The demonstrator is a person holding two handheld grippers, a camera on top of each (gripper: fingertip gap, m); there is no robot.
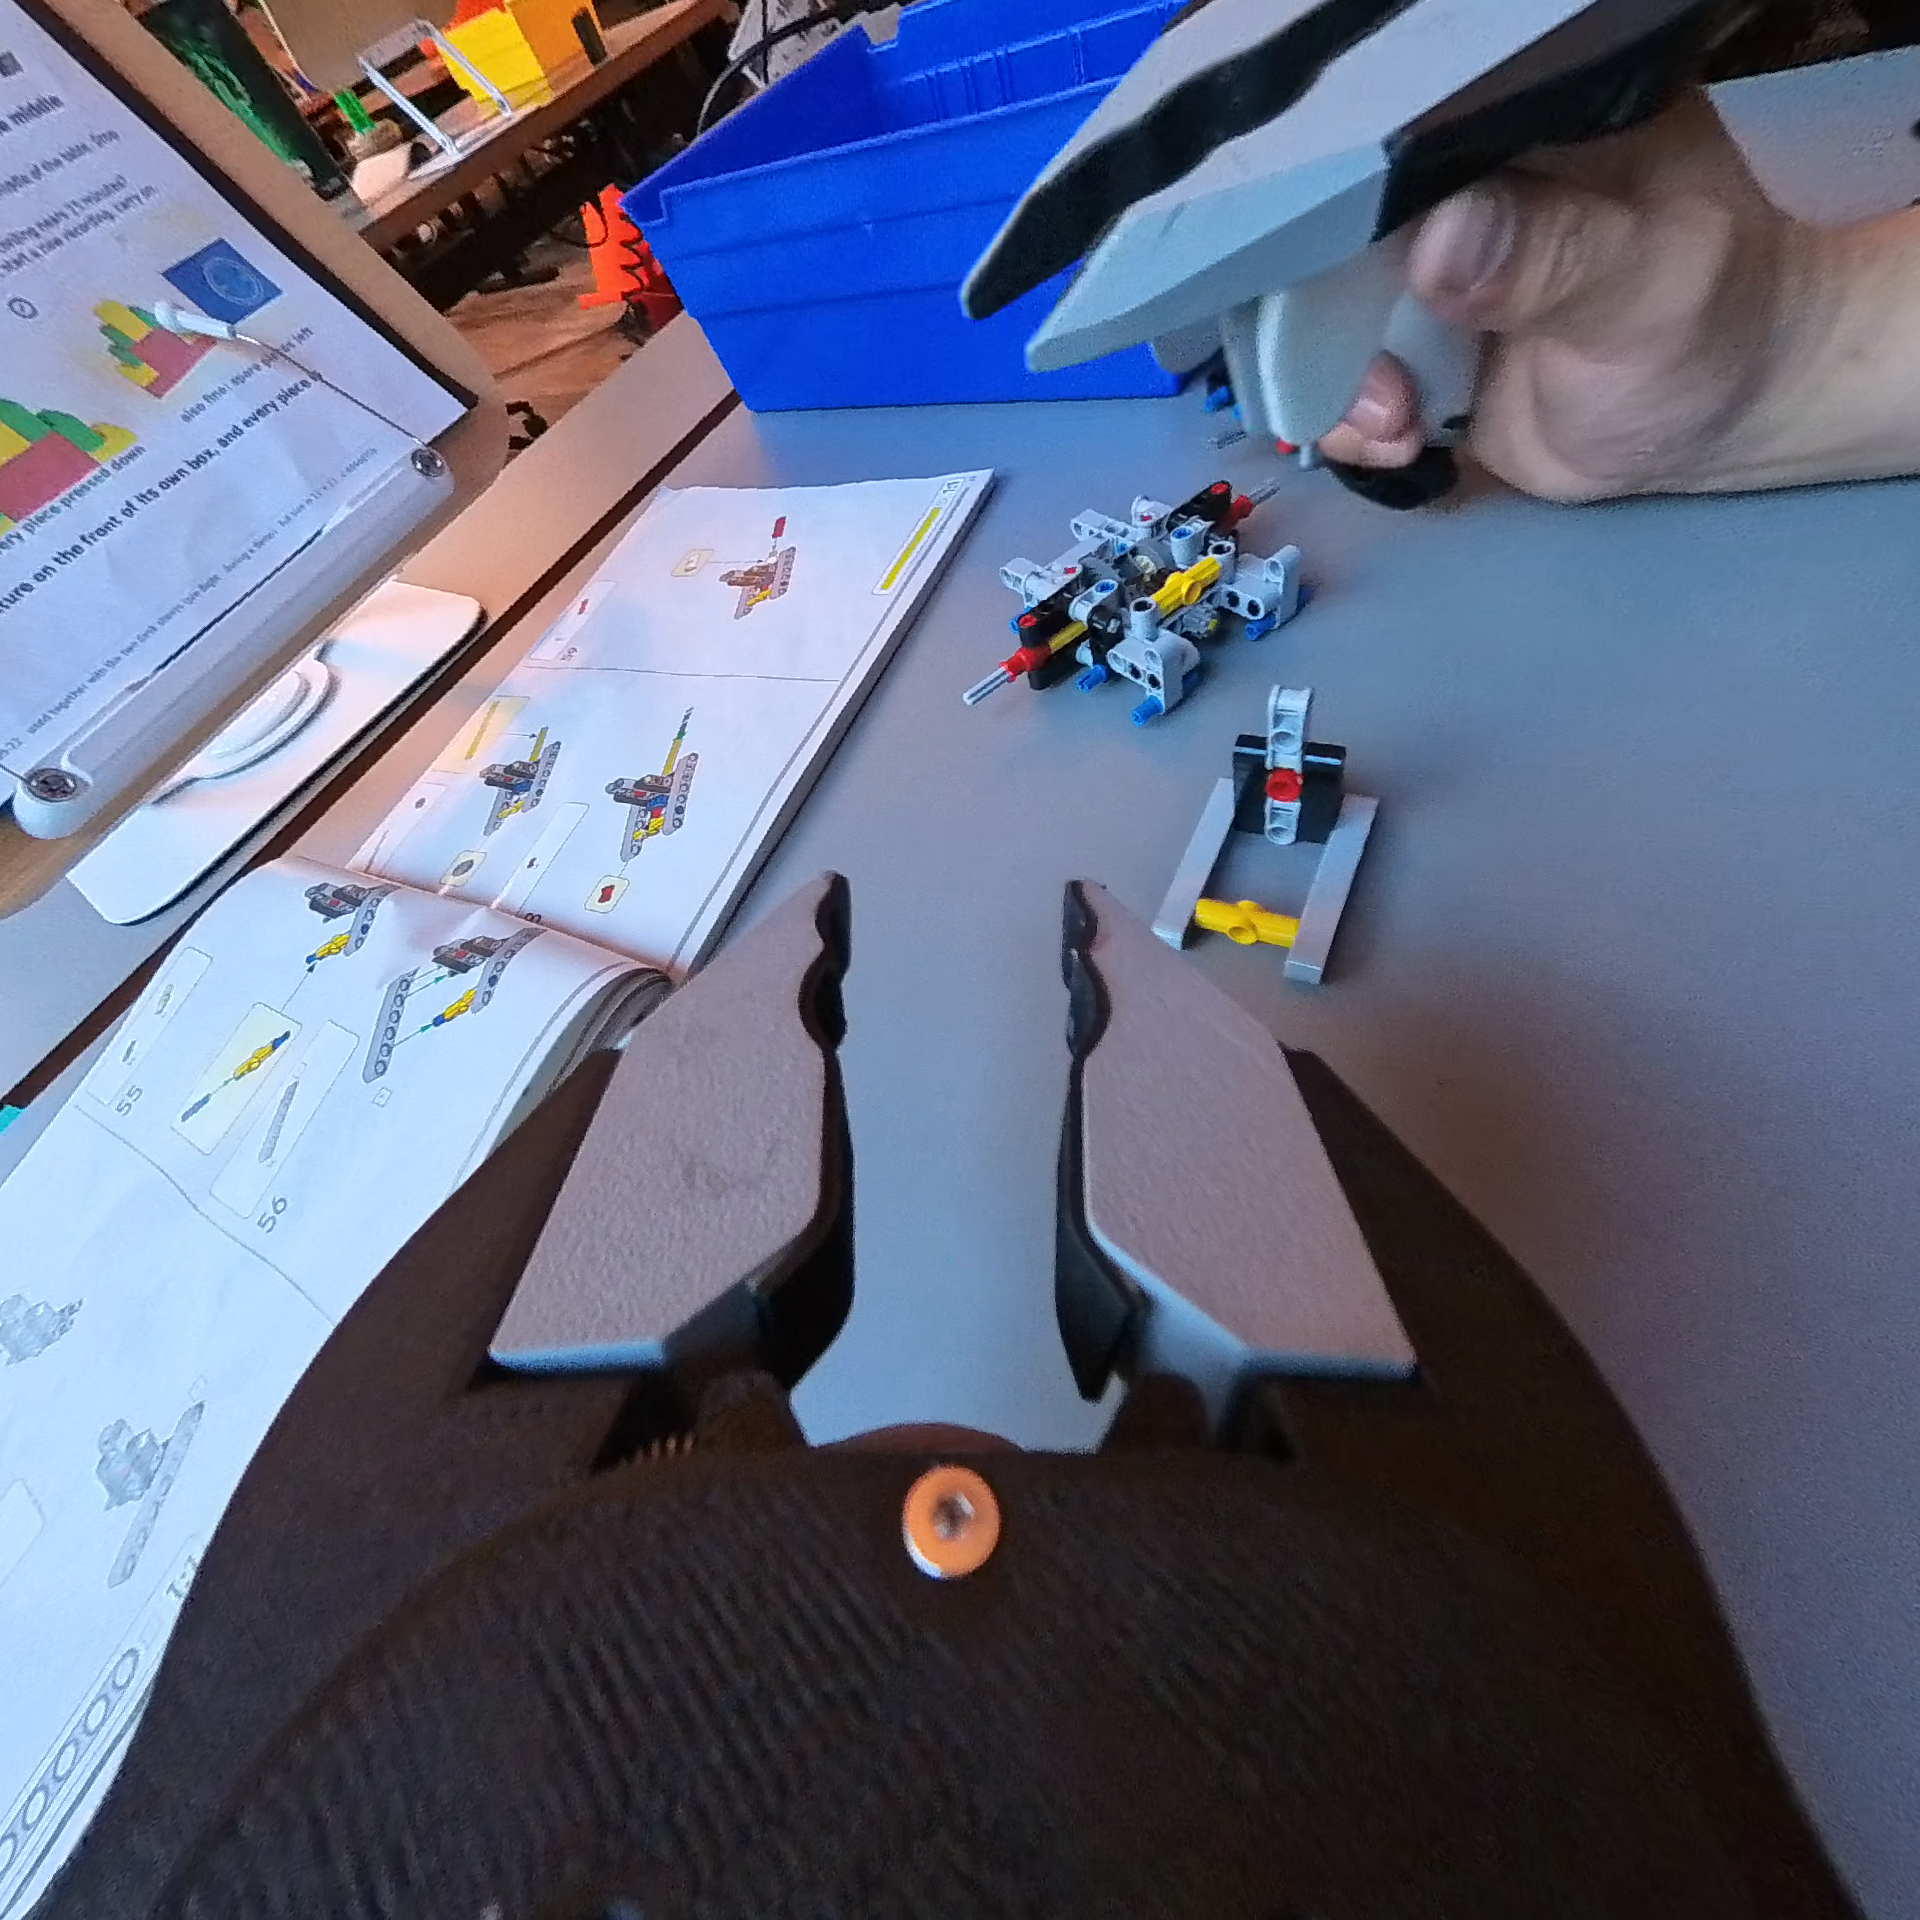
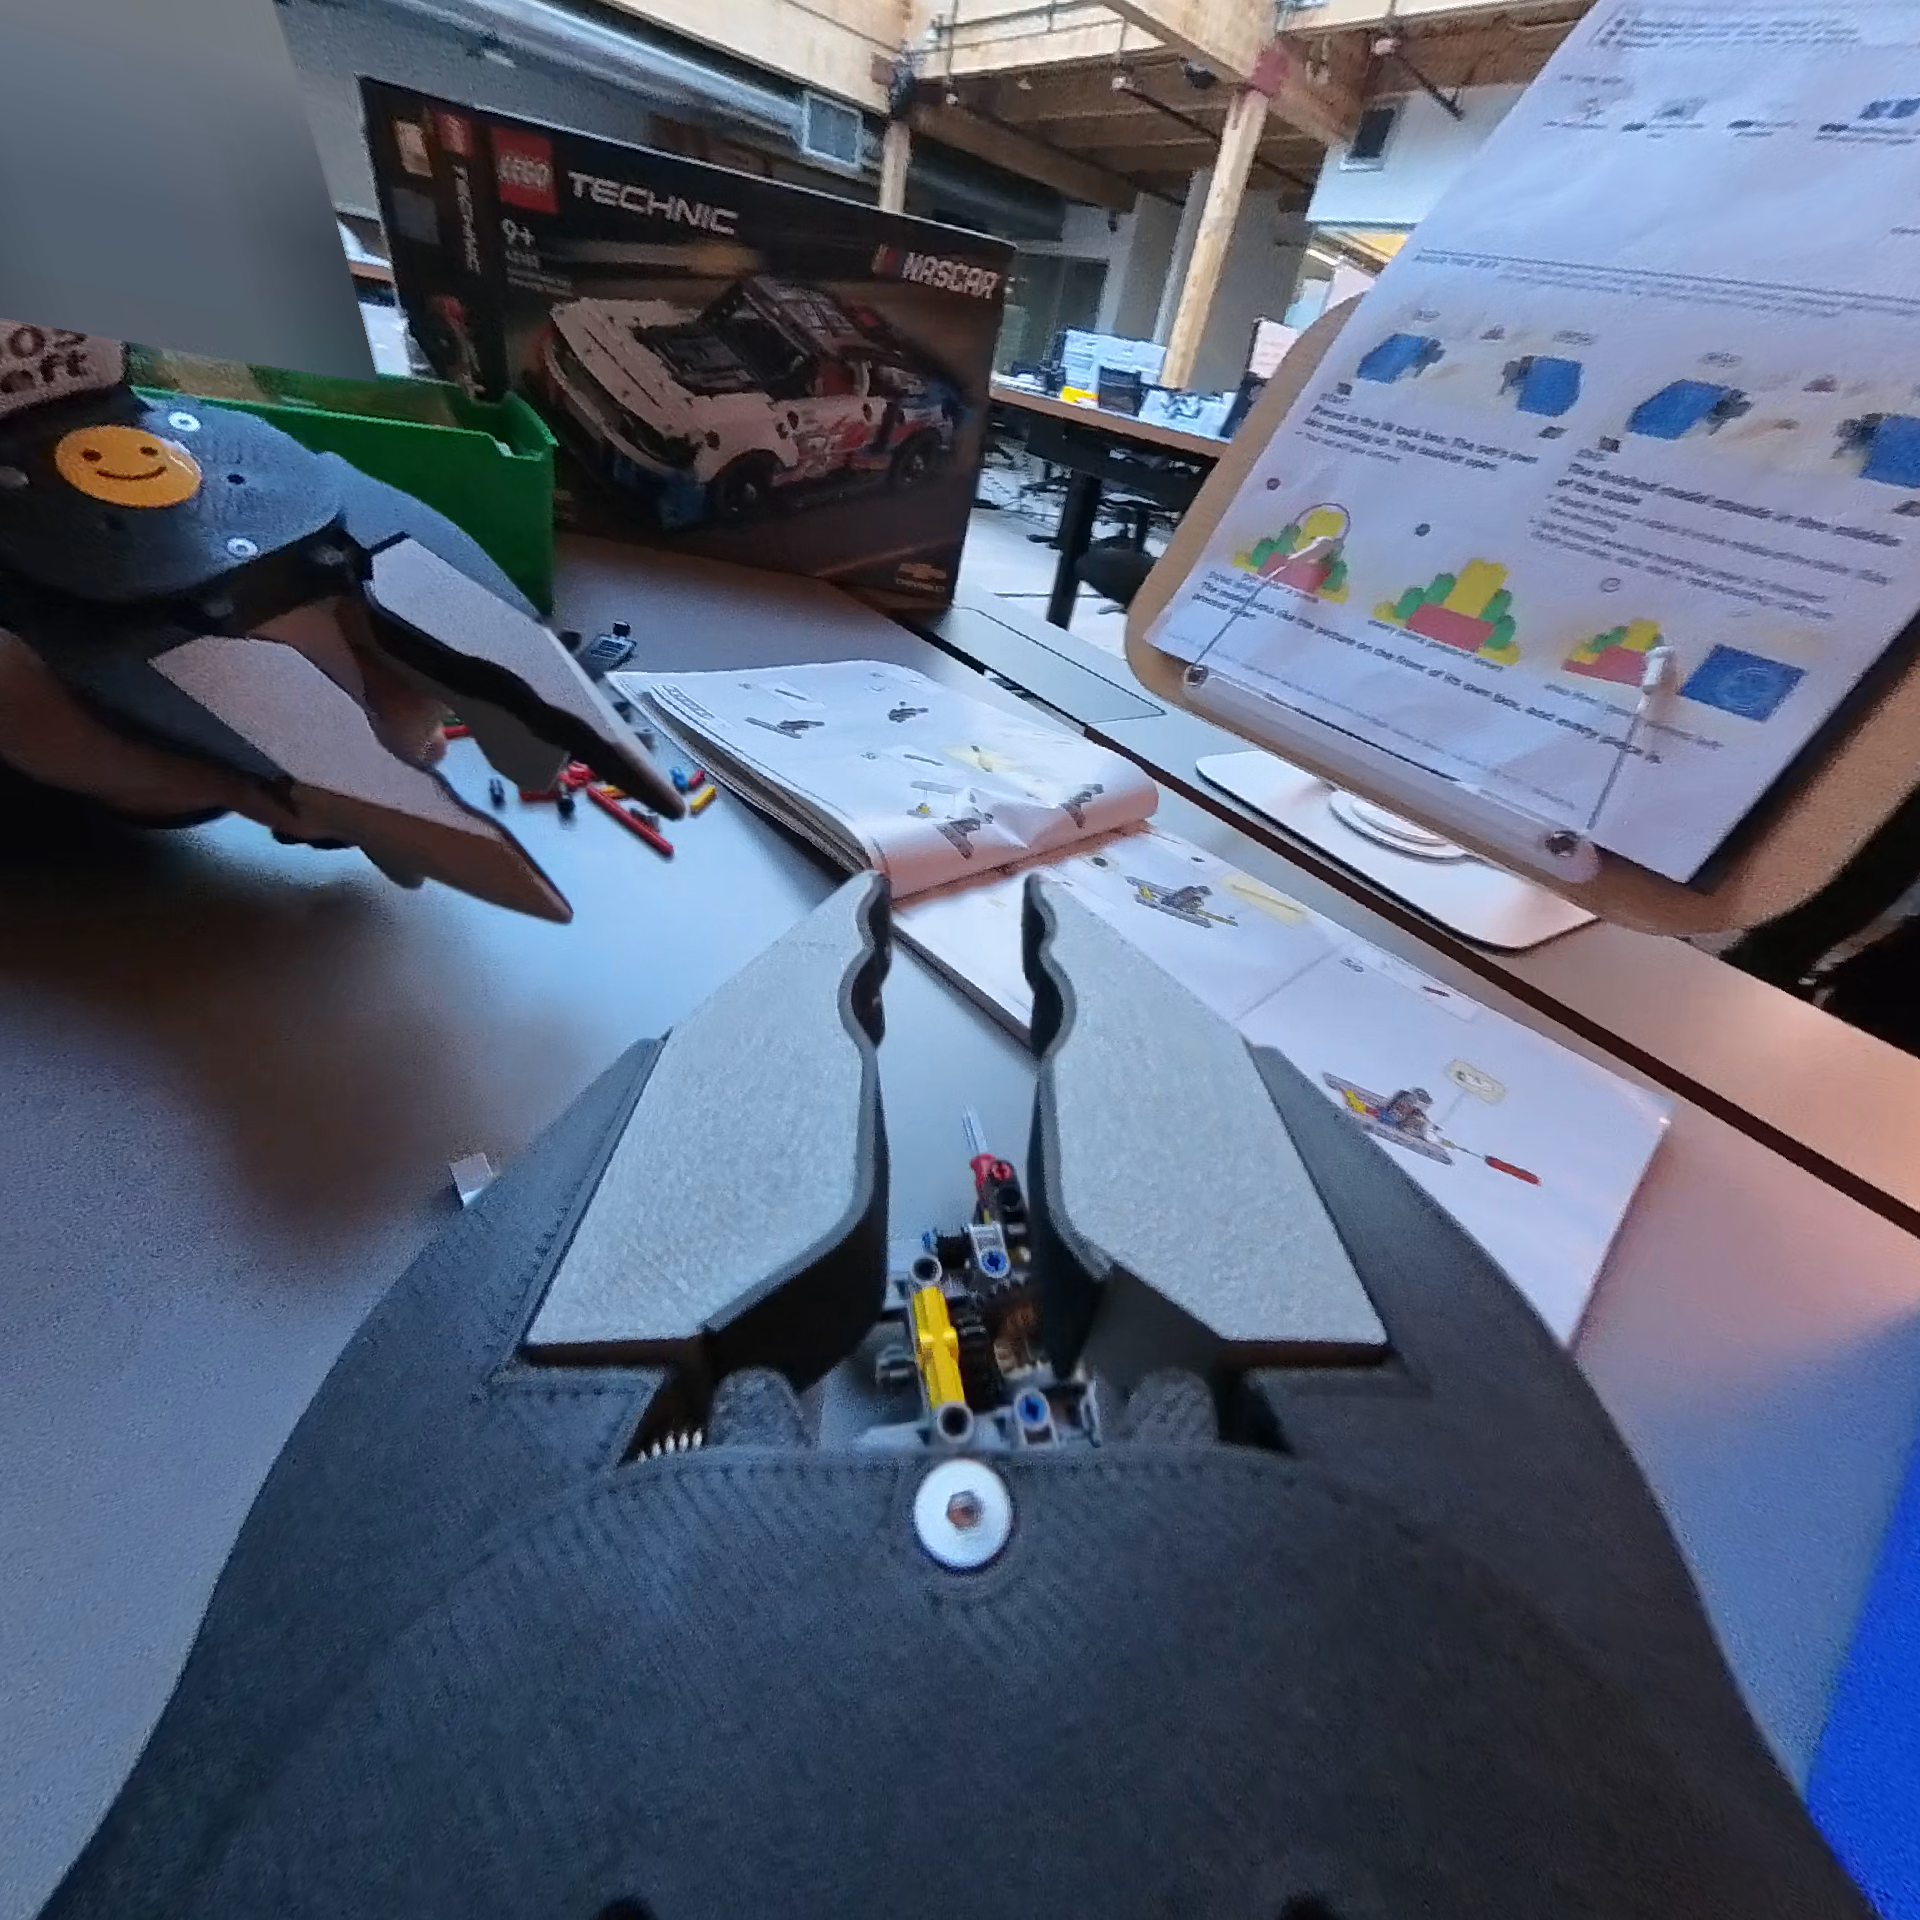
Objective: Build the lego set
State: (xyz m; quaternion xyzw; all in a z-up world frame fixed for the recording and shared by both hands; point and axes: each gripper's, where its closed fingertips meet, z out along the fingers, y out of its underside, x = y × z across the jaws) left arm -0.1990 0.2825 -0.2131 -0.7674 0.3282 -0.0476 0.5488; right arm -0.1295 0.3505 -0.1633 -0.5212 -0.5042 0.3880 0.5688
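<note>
Hovering left gripper (image 1: 951,914) parted, empty, lower centre | right gripper (image 2: 956,914) parted, empty, above brick assembly (image 1: 1148,597) | judgement: centre jaws before any squeeze

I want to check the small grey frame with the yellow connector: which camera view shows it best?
The left wrist view: the grey frame lies in full sight on the table, right of the left gripper's open fingers. The right wrist view does not show it.
</note>
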